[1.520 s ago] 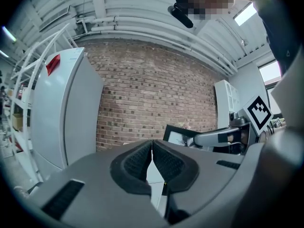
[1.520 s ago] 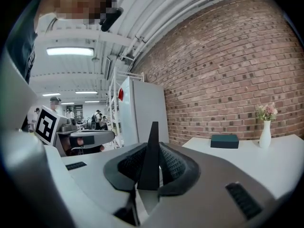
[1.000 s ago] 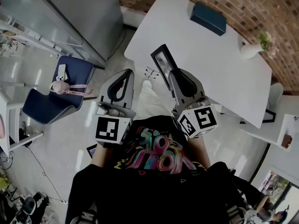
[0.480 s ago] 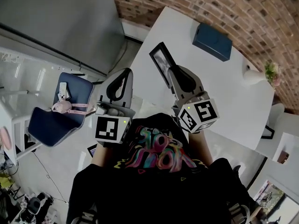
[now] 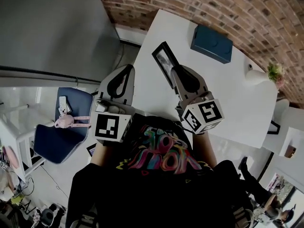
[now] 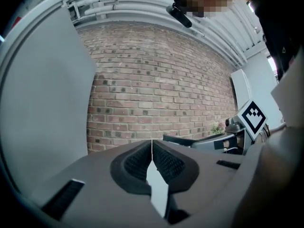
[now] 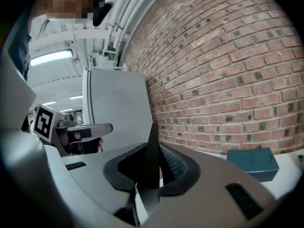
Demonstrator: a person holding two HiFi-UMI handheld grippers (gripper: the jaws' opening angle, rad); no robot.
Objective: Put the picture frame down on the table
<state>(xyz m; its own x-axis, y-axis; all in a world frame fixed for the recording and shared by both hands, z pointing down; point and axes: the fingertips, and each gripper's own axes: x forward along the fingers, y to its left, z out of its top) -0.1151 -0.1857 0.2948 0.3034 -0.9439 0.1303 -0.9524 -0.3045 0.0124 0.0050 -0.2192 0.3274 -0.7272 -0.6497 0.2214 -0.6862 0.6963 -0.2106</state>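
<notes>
Black picture frame [image 5: 165, 63] was clamped edge-on in right gripper [image 5: 176, 76], over near-left corner of white table [image 5: 228, 94], long axis running out from jaws across tabletop. Left gripper [image 5: 127, 69] pressed together, empty, off left edge of table.

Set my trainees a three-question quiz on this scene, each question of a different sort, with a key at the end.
1. True or false: the left hand-held gripper is shut and empty.
2. What colour is the box on the table? A red, B blue, C yellow.
3. Fill in: the frame is clamped in the ___ hand-held gripper.

Key: 1 true; 2 B; 3 right, that is, the right hand-held gripper.
</notes>
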